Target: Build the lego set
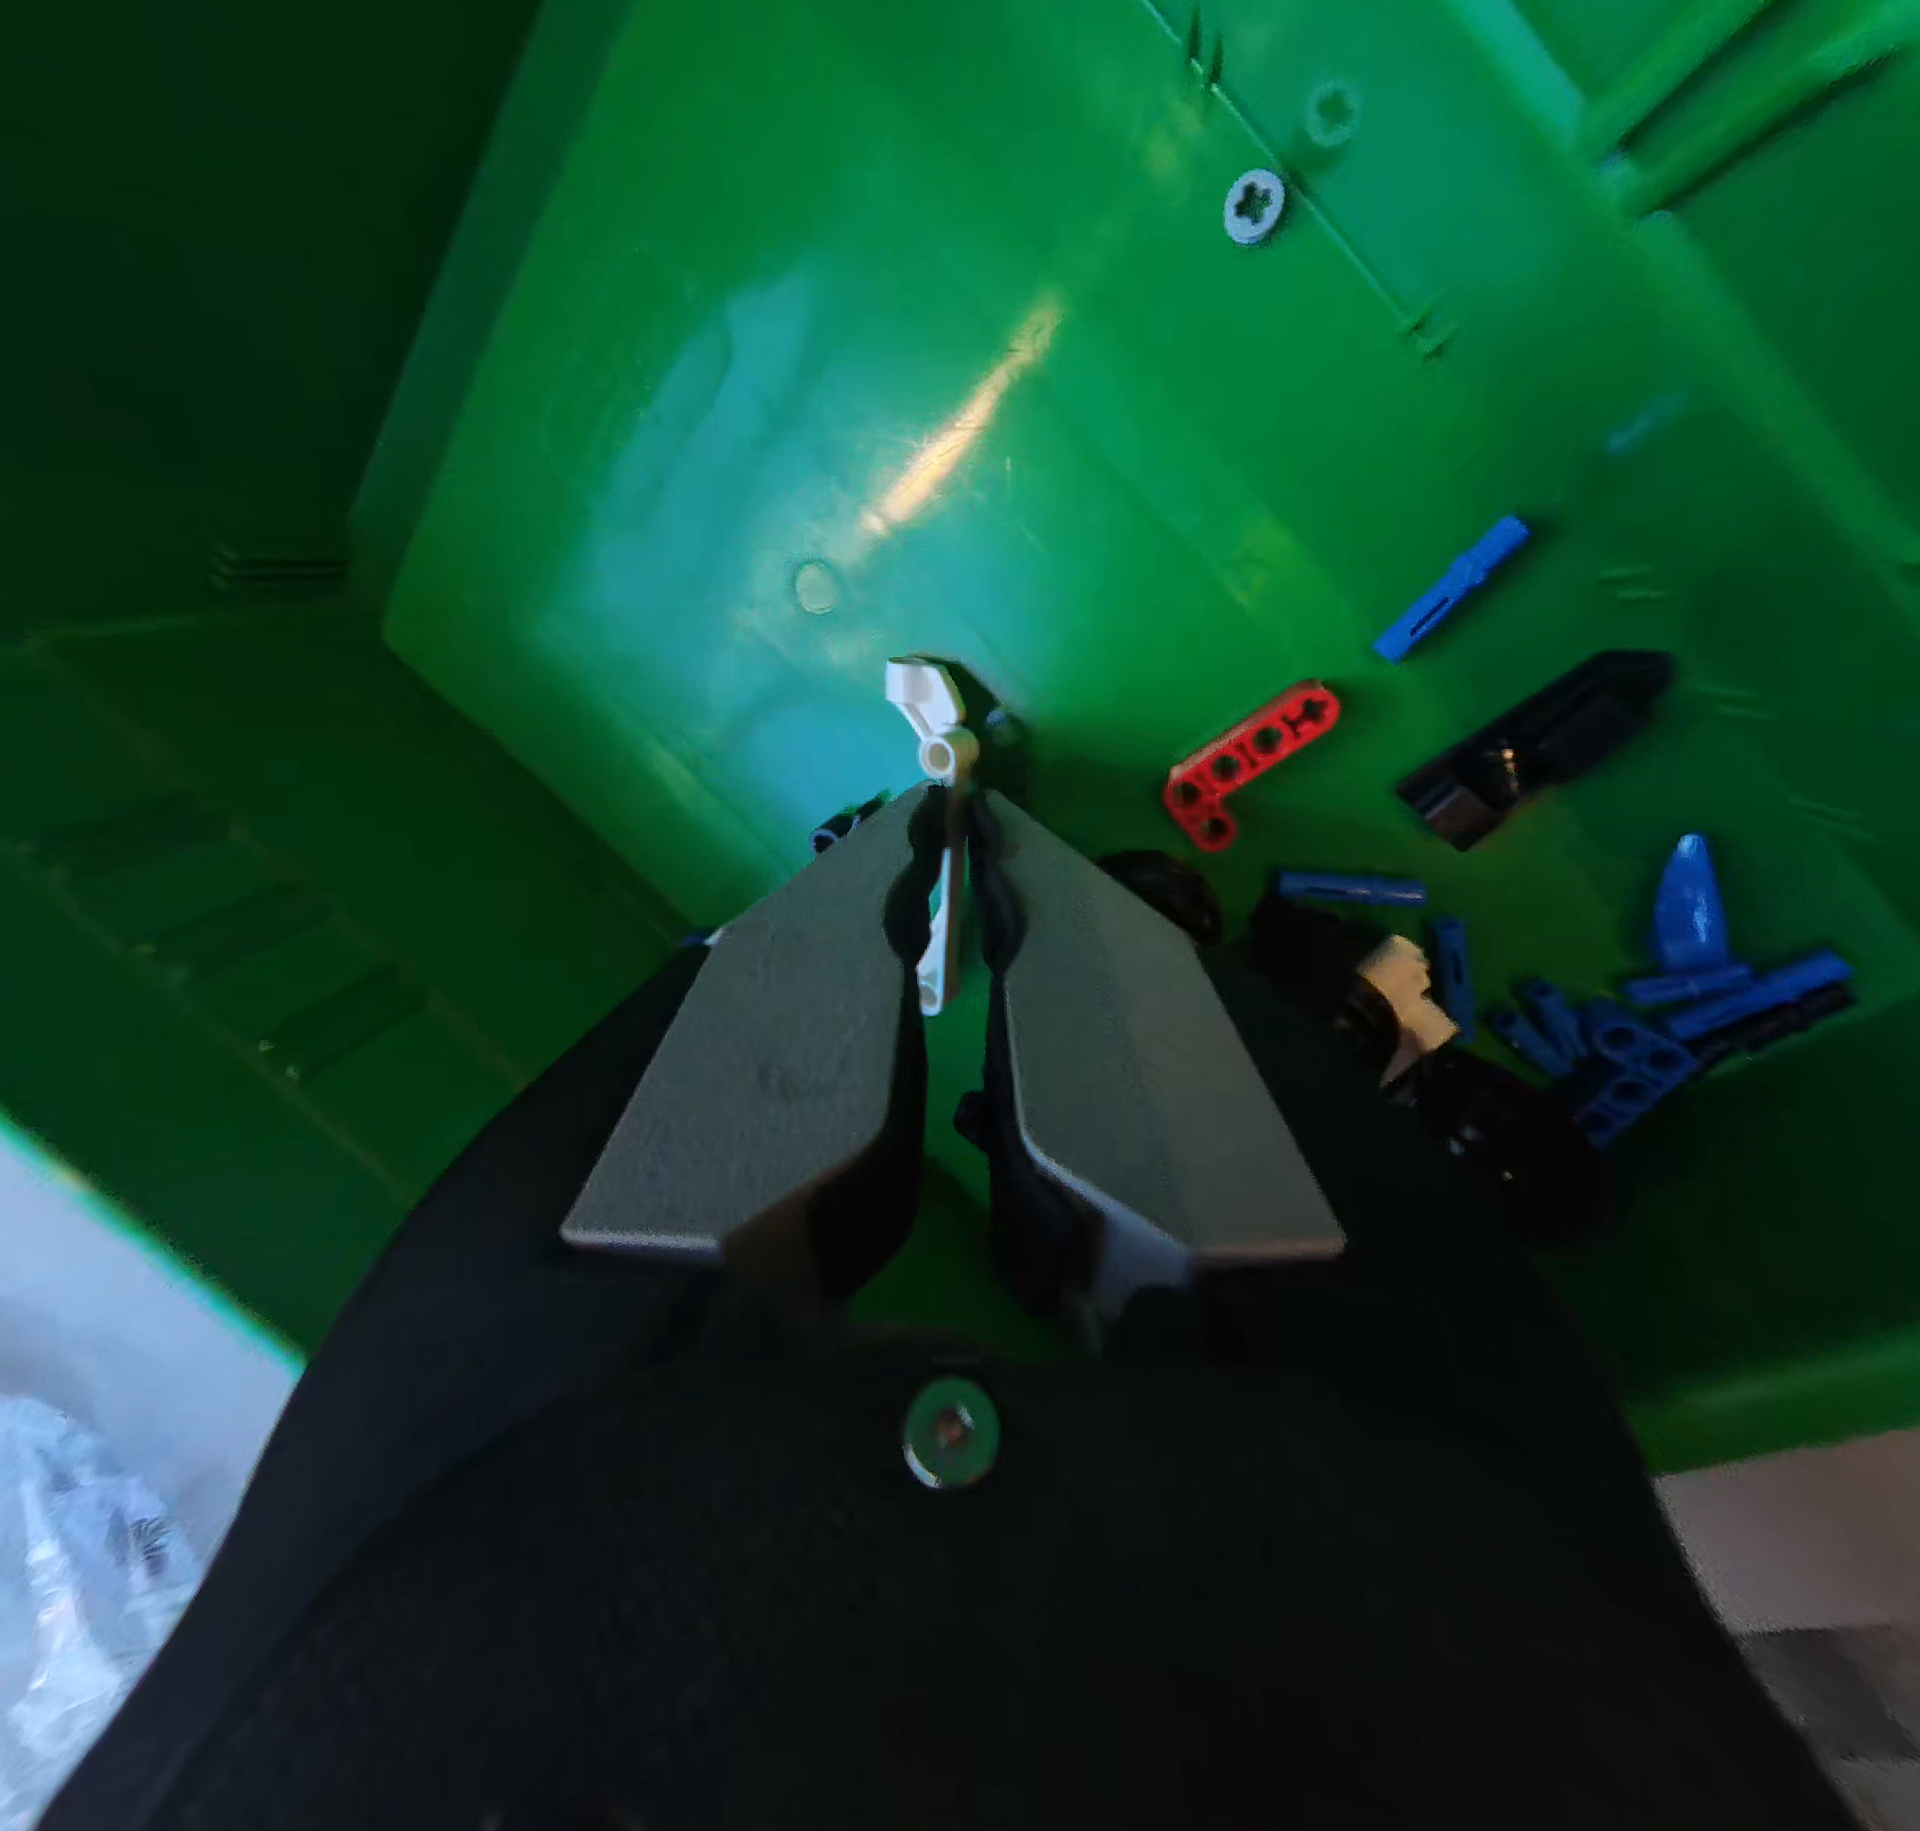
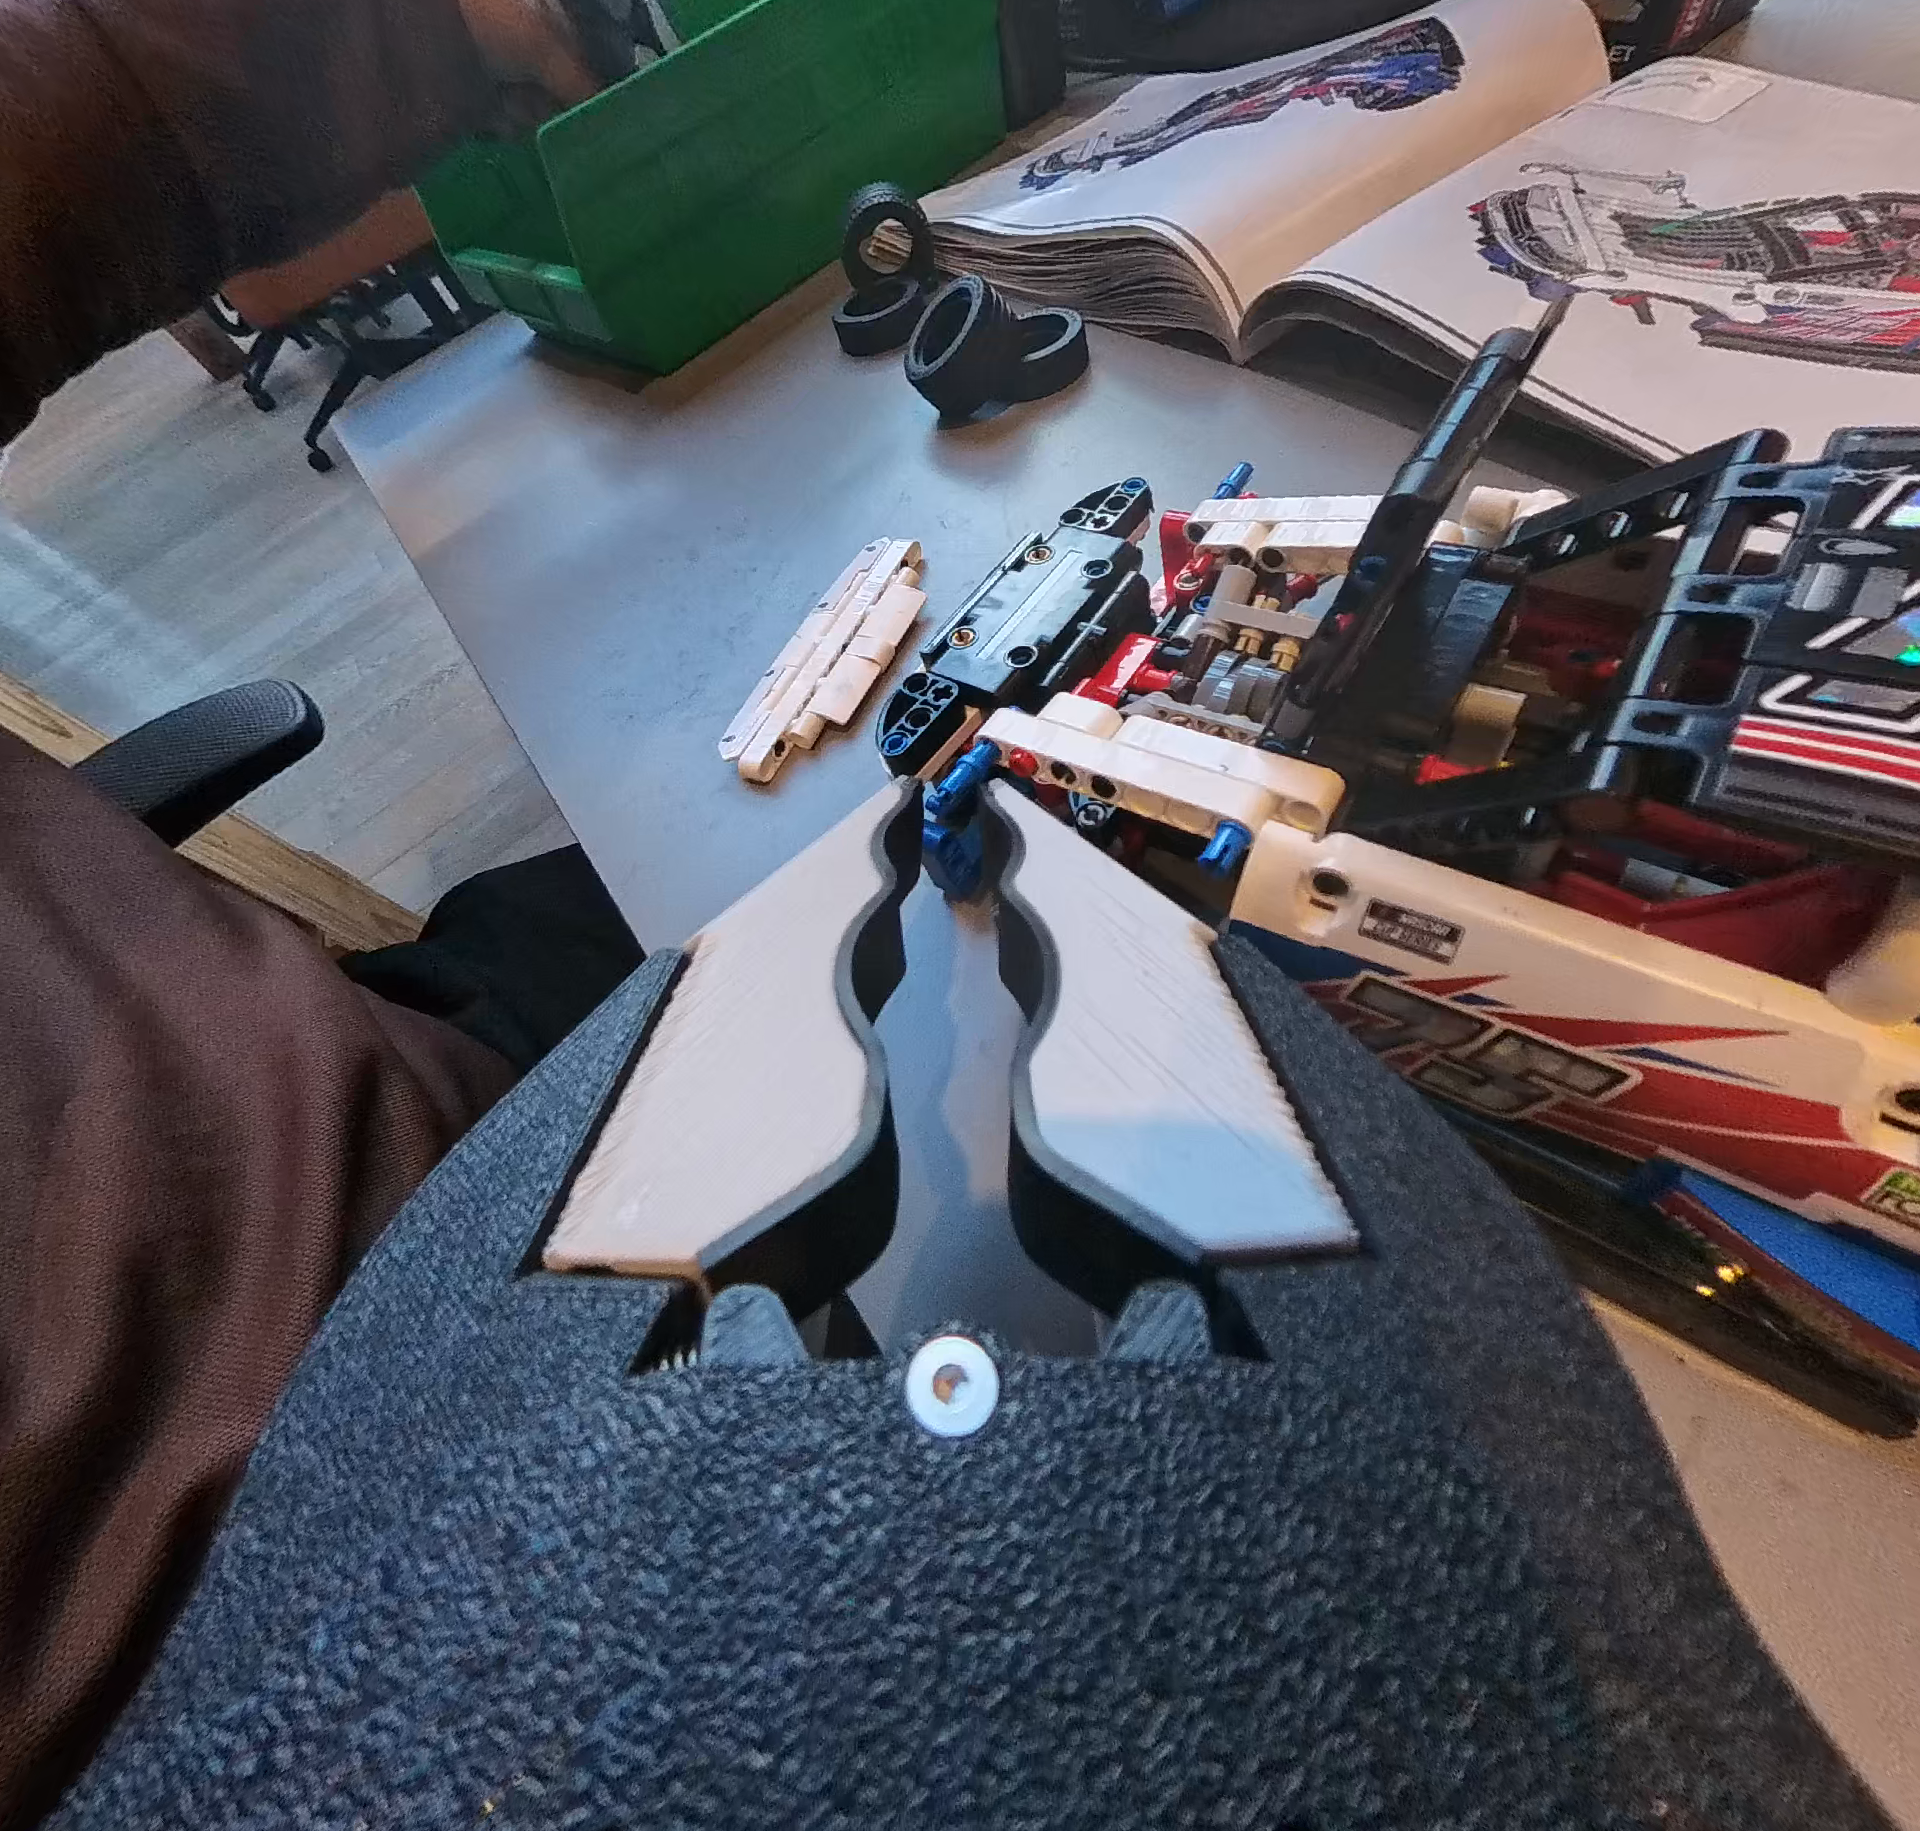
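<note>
My left gripper [image 1: 951, 794] is inside a green bin [image 1: 883, 379] and is shut on a thin white Lego piece [image 1: 940, 742] that sticks out beyond the fingertips, above the bin floor. My right gripper [image 2: 951, 805] is over the grey table [image 2: 644, 555] at the front corner of the partly built race car model [image 2: 1455, 742]. It is shut on a small blue connector piece [image 2: 956, 841], which touches the model's white beam [image 2: 1164, 768].
Loose parts lie on the bin floor at the right: a red L-shaped beam [image 1: 1252, 763], a blue pin [image 1: 1449, 586], a black panel [image 1: 1538, 742], several blue pieces [image 1: 1662, 1002]. On the table are a white assembly [image 2: 831, 654], black tyres [image 2: 956, 327], an open instruction book [image 2: 1351, 202] and the green bin [image 2: 727, 160]. A sleeved arm [image 2: 208, 98] reaches into that bin. My right fingertips sit around 55 centimeters from my left ones. My left gripper is the nearer one to the blue pin [image 1: 1449, 586]: about 8 centimeters, against 45 centimeters.
</note>
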Motion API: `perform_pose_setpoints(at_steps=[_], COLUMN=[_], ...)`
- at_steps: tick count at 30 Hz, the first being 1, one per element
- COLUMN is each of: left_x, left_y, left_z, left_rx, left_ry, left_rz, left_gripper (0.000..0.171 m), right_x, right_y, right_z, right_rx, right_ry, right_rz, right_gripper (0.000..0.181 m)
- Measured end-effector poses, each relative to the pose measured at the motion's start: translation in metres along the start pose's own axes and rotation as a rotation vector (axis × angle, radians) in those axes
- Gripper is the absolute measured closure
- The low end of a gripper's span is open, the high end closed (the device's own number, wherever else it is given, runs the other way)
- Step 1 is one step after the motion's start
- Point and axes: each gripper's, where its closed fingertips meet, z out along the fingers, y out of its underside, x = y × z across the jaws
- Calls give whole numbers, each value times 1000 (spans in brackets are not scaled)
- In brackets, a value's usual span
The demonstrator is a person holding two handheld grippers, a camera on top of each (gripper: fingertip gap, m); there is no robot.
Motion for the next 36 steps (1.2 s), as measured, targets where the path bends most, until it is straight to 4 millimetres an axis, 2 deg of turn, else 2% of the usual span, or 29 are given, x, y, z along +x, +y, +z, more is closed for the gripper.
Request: perform_pose_setpoints(at_steps=[3,7,9,10,11,12,14,16,18,19,20,22,25,28,33,36], left_x=[0,0,10,24,48,83,173,262,336,365,387,410,421,431,436,434], left_y=[-1,-4,-21,-36,-56,-77,-115,-145,-168,-177,-184,-200,-220,-225,-226,-224], left_z=[-18,-67,-100,-120,-142,-164,-205,-220,-211,-206,-198,-188,-164,-148,-140,-134], left_rx=[40,157,302,415,547,692,993,1174,1257,1315,1345,1401,1369,1326,1458,1478], left_ry=[-31,-139,-223,-266,-292,-311,-367,-429,-432,-432,-443,-527,-568,-542,-581,-556], left_rz=[16,62,148,231,338,478,826,1120,1338,1433,1537,1709,1942,2123,2319,2374], left_gripper=[170,170,170,171,171,171,171,170,171,171,171,171,171,171,171,171], right_x=[-1,-1,0,0,0,-1,-1,-1,-1,-1,-1,-2,-2,-3,-2,-1], right_y=[1,3,3,2,1,0,-1,-1,-1,-1,0,-1,0,1,2,3], right_z=[0,1,1,0,-1,-1,-2,-2,-3,-4,-4,-4,-5,-6,-3,-1], right_rx=[-3,-10,-7,-2,6,14,16,15,13,13,13,16,20,19,4,-2], right_ry=[-8,-22,-36,-48,-57,-62,-68,-64,-59,-58,-60,-67,-76,-73,-62,-59], right_rz=[7,19,41,56,68,76,85,79,72,72,74,86,103,101,80,80], right_gripper=[171,173,176,176,176,176,176,176,176,176,176,176,176,176,176,177])
